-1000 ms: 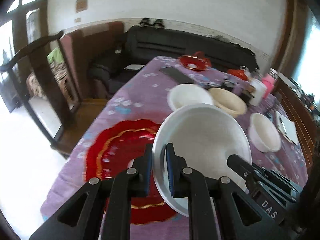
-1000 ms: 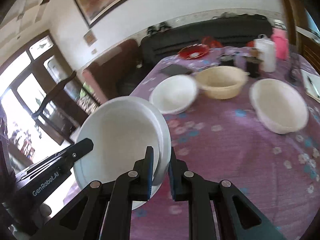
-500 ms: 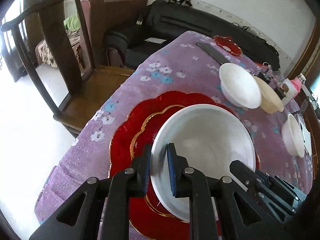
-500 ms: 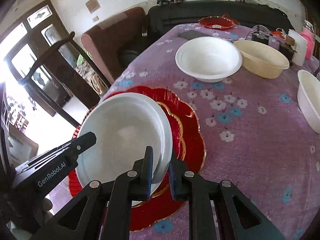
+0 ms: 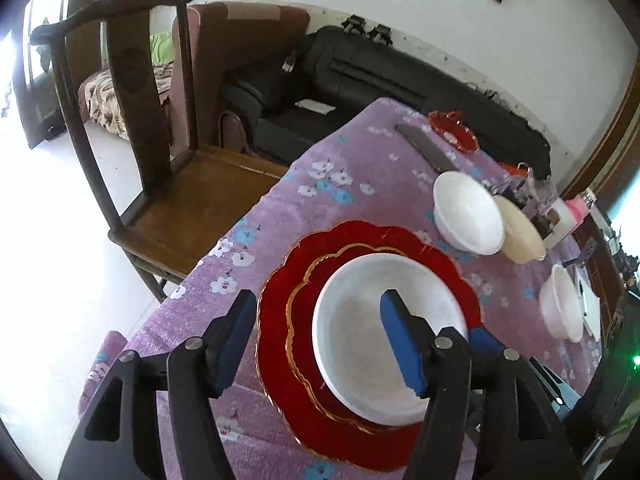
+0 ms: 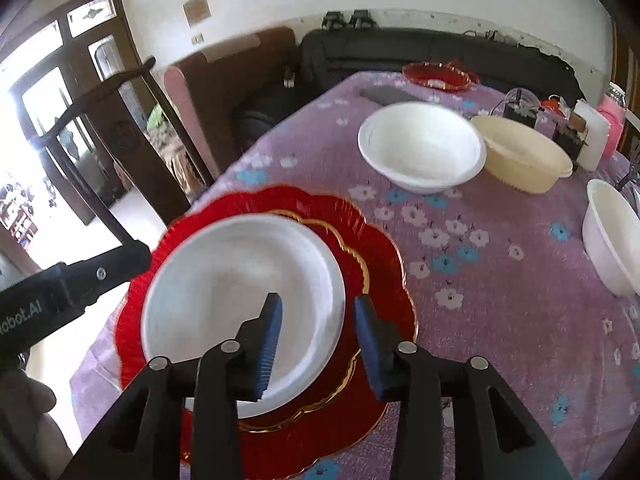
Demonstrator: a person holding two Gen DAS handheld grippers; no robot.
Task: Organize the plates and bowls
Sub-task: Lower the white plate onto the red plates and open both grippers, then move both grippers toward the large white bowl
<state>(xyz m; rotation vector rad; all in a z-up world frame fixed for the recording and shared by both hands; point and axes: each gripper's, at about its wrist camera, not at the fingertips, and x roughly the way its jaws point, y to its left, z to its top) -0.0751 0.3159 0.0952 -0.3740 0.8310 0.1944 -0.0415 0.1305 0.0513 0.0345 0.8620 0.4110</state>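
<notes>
Straddling the rim of the wide shallow white plastic plate point(image 5: 384, 332) from opposite sides, both grippers now stand with a clear gap between pad and rim, and the plate rests centred on the large scalloped red plate with a gold inner line point(image 5: 280, 320), at the near left corner of the purple flowered tablecloth point(image 5: 360, 168).

The left gripper point(image 5: 320, 336) has its jaws well apart over the plate's left rim. The right gripper point(image 6: 316, 332) is narrower, about a third open, over the right rim, and holds nothing.

The other pieces lie beyond and to the right: a deep white bowl point(image 6: 420, 152), a cream plastic basin point(image 6: 524, 160) touching it, and a second white bowl point(image 6: 612, 236) at the right edge. The right gripper is likely the nearer one to them.

A second ago both grippers clamped the plate's rim and carried it tilted in the air above the table. Since then it has been lowered onto the red plate, and both sets of jaws have just been opening.
</notes>
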